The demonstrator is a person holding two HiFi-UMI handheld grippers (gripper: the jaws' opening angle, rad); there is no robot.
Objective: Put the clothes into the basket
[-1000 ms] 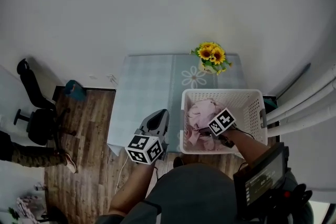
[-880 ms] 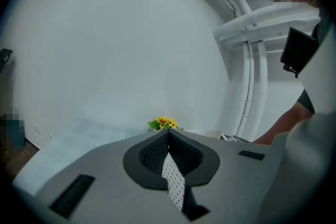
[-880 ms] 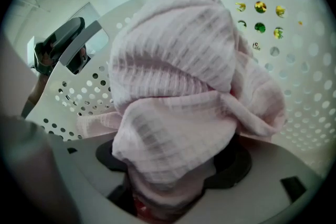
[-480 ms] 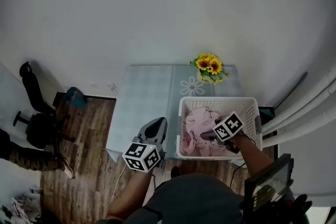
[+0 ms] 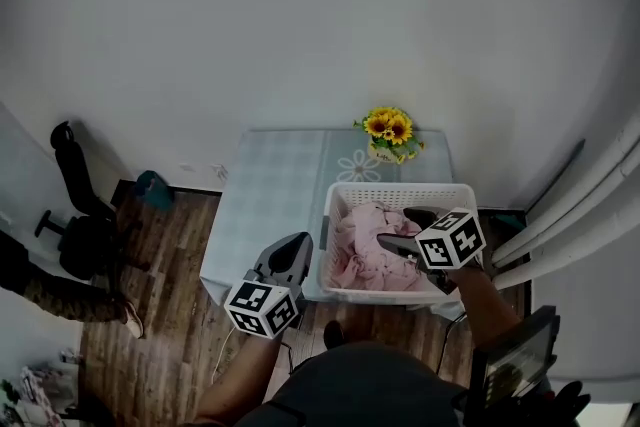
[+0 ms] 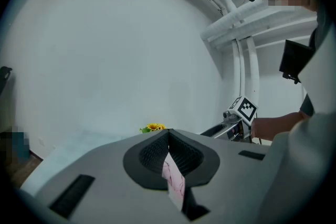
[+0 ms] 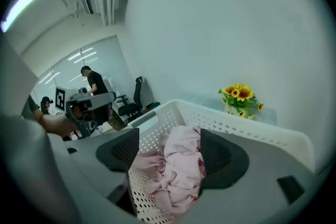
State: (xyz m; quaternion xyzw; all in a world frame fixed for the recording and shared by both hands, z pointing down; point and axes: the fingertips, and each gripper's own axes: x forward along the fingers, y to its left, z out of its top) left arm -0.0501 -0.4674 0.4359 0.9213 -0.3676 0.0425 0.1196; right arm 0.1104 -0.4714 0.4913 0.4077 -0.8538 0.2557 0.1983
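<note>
The white perforated basket (image 5: 400, 194) stands on the near right of the table, with crumpled pink clothes (image 5: 362, 250) lying in it. Over its right half hovers my right gripper (image 5: 394, 226), open. In the right gripper view the pink clothes (image 7: 178, 165) lie below and between the wide jaws (image 7: 168, 136), and the pads do not press on them. My left gripper (image 5: 298, 243) stays left of the basket, over the table's near edge, and it is shut (image 6: 168, 132). A thin pale pink sliver (image 6: 173, 181) shows in its slit; I cannot tell what it is.
The pale checked table (image 5: 270, 195) stands against the white wall, with a vase of sunflowers (image 5: 388, 130) behind the basket. An office chair (image 5: 80, 215) and a person's legs (image 5: 40, 285) are on the wood floor at left. White pipes (image 5: 580, 205) run at right.
My right gripper has risen off the pink clothes and drawn back to the right with its jaws spread wider; the clothes stay in the basket. The left gripper has hardly moved.
</note>
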